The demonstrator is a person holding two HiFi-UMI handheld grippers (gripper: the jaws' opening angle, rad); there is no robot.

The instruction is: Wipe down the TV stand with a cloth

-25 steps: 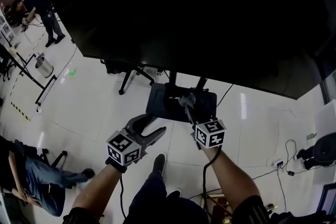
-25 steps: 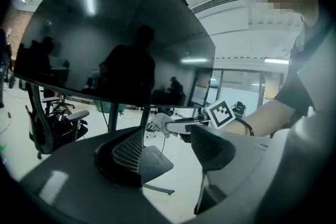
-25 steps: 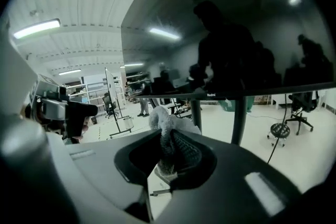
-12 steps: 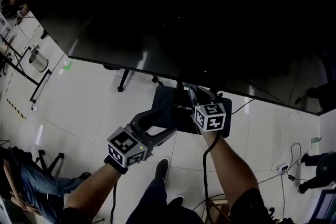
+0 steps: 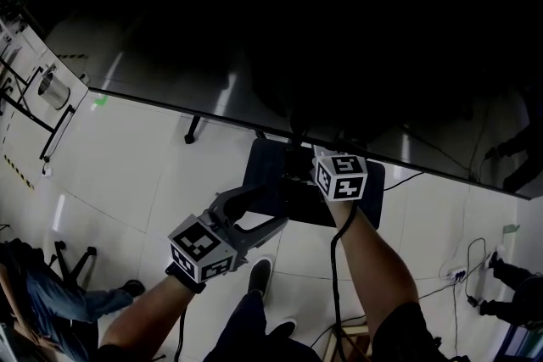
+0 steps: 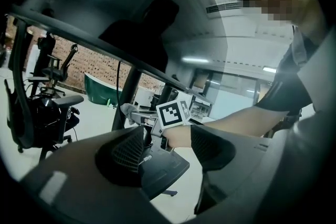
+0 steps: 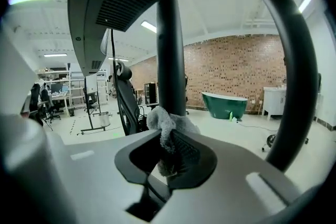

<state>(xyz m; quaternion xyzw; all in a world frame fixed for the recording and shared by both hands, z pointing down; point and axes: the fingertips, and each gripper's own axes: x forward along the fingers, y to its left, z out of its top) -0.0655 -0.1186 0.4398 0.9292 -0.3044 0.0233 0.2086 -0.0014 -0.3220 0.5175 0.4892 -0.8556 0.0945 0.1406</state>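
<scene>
Your left gripper (image 5: pixel 270 208) is at the near left edge of the TV stand (image 5: pixel 273 174) base, jaws spread, nothing between the pads. The base is a black plate on the white floor under the TV (image 5: pixel 297 30). Your right gripper (image 7: pixel 169 153) is over that base, jaws pressed together on the grey cloth (image 7: pixel 165 122). The cloth bunches above the tips just in front of the stand's pole (image 7: pixel 170 55); can't tell if it's touching.
</scene>
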